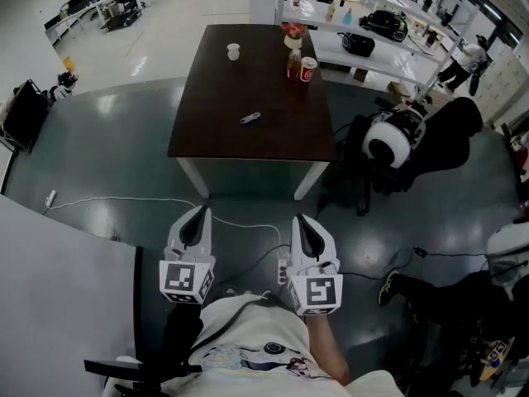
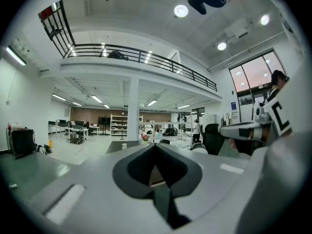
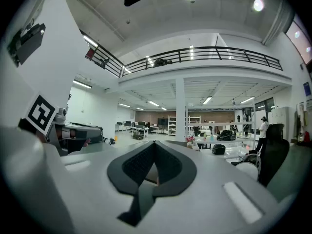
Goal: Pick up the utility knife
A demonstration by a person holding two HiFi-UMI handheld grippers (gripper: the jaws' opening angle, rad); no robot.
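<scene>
The left gripper and right gripper are held level, jaws fully closed on nothing, since the utility knife lies untouched on the table, well ahead of the fingertips.

Ahead of us stands the desk, with the utility knife lying near its middle. Along its far edge we find a small cup to the left and a bottle to the right, with a can just beside the bottle. Our left gripper and right gripper sit side by side over the floor, short of the desk. Shelves stand behind the desk, to its right.
</scene>
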